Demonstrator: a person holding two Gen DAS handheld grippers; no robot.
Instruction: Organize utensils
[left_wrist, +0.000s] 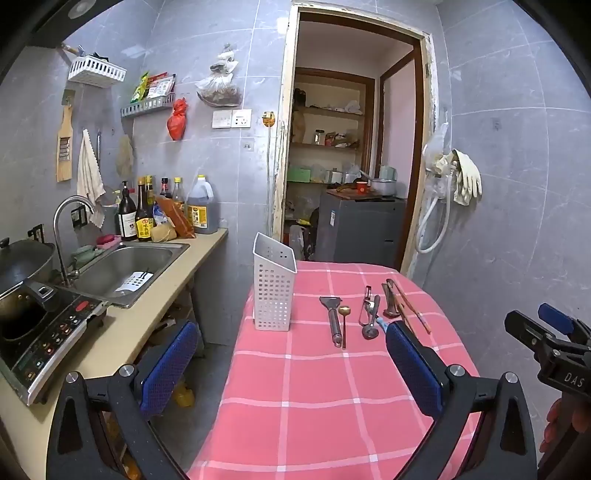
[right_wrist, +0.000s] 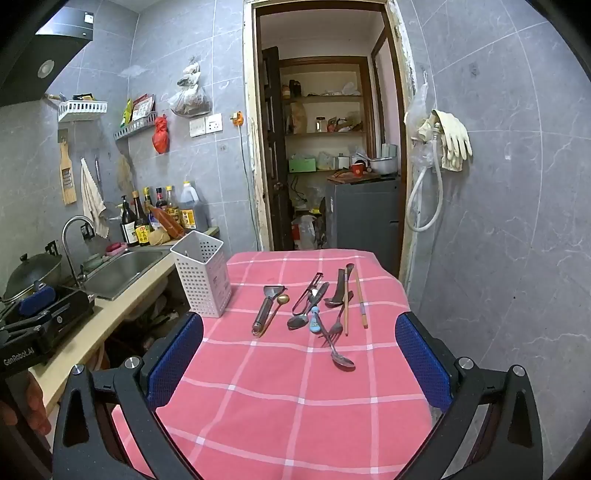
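A white perforated utensil holder (left_wrist: 274, 286) (right_wrist: 202, 274) stands empty on the left side of a table with a pink checked cloth (left_wrist: 314, 387) (right_wrist: 288, 398). To its right lie several utensils: a metal peeler (right_wrist: 266, 304) (left_wrist: 332, 317), a small gold spoon (right_wrist: 277, 306), spoons (right_wrist: 334, 347), a fork (right_wrist: 338, 321) and chopsticks (right_wrist: 360, 299) (left_wrist: 410, 306). My left gripper (left_wrist: 291, 365) is open above the table's near left. My right gripper (right_wrist: 299, 362) is open, short of the utensils. Both are empty.
A counter (left_wrist: 147, 317) left of the table holds a steel sink (left_wrist: 125, 269), sauce bottles (left_wrist: 147, 210), an induction cooker (left_wrist: 44, 332) and a wok. A doorway (right_wrist: 325, 147) is behind the table. A tiled wall (right_wrist: 517, 240) runs close along the right.
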